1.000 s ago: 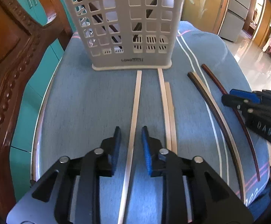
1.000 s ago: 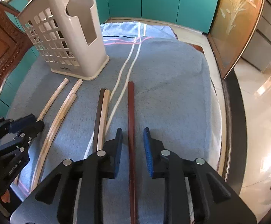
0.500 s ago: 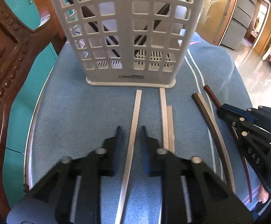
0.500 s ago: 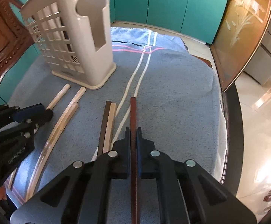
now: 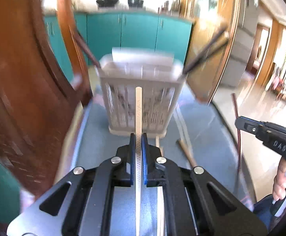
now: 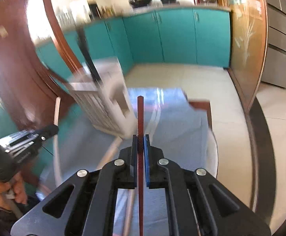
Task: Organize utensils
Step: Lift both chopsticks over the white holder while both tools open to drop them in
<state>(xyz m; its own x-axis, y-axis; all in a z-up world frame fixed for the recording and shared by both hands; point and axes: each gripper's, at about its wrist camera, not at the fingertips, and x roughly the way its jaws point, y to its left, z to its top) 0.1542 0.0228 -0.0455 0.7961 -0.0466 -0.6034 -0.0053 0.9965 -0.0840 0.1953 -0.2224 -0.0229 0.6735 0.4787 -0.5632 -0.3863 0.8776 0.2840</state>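
Grip, left: left gripper (image 5: 138, 137) has its jaws clamped on a pale wooden chopstick (image 5: 138, 106), which runs straight ahead out of the jaws; a second ago those jaws stood apart around it as it lay on the cloth.
Grip, right: right gripper (image 6: 141, 137) has its jaws pressed together on a dark red chopstick (image 6: 140, 116), its tip pointing forward beyond the fingertips; the jaws closed on it half a second ago.
Change: both sticks have been lifted off the blue towel (image 5: 202, 129) and tilted up; both views are smeared with motion, so the arms seem to be swinging.
Basket: white perforated utensil holder (image 5: 141, 90) stands directly ahead of the left jaws, and ahead and to the left of the right jaws; dark sticks already lean out of its top.
Left behind: below and to the right of the left jaws, a brown chopstick (image 5: 186, 153) lies on the towel, with a pale one just beside the jaws; how many more remain is blurred.
Meaning: pickup looks done for this pair; the next step is probably dropping each stick, tip down, into the holder, then returning for the rest.
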